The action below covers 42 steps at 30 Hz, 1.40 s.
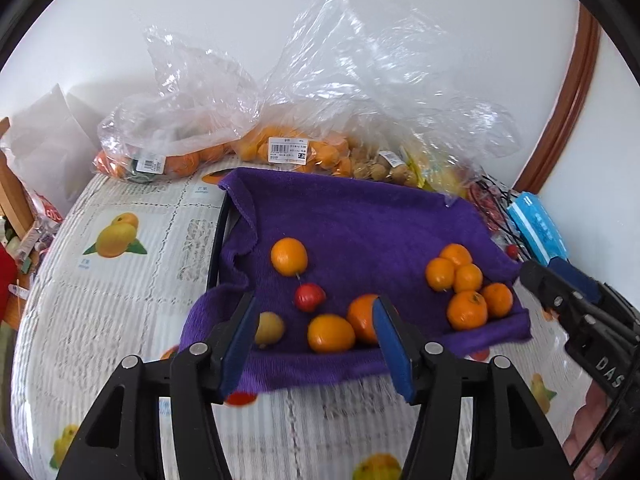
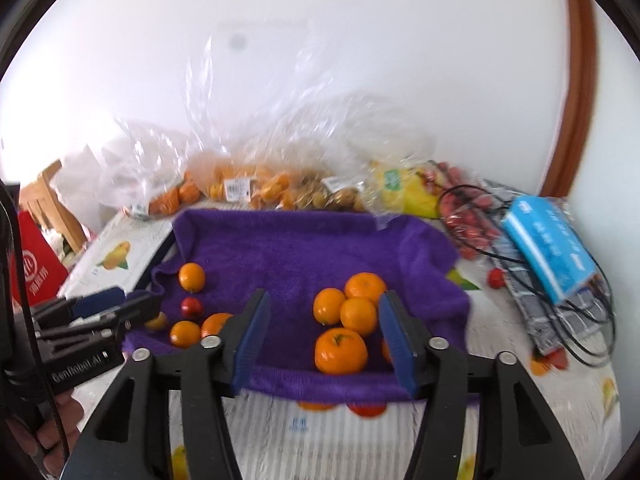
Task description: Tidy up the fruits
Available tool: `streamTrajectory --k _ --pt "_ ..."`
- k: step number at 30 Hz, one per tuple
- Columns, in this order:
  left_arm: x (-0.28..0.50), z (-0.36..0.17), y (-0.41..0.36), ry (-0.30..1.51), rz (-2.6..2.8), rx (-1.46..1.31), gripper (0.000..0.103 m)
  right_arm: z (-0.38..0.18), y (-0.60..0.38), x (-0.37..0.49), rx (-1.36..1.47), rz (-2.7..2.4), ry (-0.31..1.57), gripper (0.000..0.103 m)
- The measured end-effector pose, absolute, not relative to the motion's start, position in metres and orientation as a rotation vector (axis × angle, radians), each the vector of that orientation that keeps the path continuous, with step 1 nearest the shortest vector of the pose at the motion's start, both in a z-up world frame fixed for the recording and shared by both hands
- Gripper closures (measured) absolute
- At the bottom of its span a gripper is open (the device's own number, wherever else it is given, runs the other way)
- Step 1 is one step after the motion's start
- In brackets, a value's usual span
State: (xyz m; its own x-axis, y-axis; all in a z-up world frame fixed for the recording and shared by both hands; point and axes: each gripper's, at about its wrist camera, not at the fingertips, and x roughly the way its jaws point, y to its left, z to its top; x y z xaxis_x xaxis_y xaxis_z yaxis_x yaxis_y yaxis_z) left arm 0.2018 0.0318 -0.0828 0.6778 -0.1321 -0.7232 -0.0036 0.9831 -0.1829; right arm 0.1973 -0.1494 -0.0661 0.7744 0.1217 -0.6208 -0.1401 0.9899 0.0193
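Note:
A purple towel [image 1: 360,216] lies over a dark tray on the fruit-print tablecloth. On its left part sit an orange [image 1: 289,257], a small red fruit [image 1: 309,297], a yellowish fruit [image 1: 269,329] and two more oranges [image 1: 331,333]. Several oranges [image 1: 466,286] cluster on its right part. My left gripper [image 1: 316,344] hovers open above the towel's near edge, its pads apart from the fruit seen between them. My right gripper [image 2: 324,340] is open too, above the right cluster [image 2: 352,312], with an orange [image 2: 341,351] showing between its fingers but untouched.
Clear plastic bags [image 1: 280,148] of oranges and brown fruit line the wall behind the towel. A blue packet [image 2: 548,244], black cables [image 2: 520,240] and bagged red fruit [image 2: 468,224] crowd the right side. A loose red fruit [image 2: 496,278] lies beside them. A red bag [image 2: 32,276] stands off the left edge.

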Motion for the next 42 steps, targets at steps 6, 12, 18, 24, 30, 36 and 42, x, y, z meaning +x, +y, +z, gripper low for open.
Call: streamTrajectory --k 6,12,18,24,30,36,42 --pt "0.146 -0.054 0.023 0.781 -0.084 -0.169 0.028 -0.041 -0.166 0.14 -0.005 0.101 0.647 0.041" --pt "0.097 -0.034 0.015 0.731 -0.104 -0.144 0.025 -0.025 -0.18 0.086 0.035 0.06 0.612 0.018" --pt "0.056 -0.02 0.005 0.677 -0.098 -0.116 0.02 -0.014 -0.188 0.043 0.049 0.045 0.575 0.002" --pt "0.02 -0.008 0.003 0.635 -0.059 -0.103 0.018 -0.007 -0.191 0.006 0.013 0.021 0.556 0.001" --pt "-0.004 0.009 -0.002 0.59 -0.035 -0.083 0.017 0.001 -0.2 -0.018 0.024 0.024 0.527 0.001" --pt "-0.013 0.017 -0.013 0.565 -0.046 -0.058 0.016 0.004 -0.204 -0.031 0.025 0.02 0.515 0.001" --pt "-0.016 0.017 -0.015 0.563 -0.046 -0.055 0.016 0.006 -0.202 -0.036 0.018 0.017 0.507 0.001"
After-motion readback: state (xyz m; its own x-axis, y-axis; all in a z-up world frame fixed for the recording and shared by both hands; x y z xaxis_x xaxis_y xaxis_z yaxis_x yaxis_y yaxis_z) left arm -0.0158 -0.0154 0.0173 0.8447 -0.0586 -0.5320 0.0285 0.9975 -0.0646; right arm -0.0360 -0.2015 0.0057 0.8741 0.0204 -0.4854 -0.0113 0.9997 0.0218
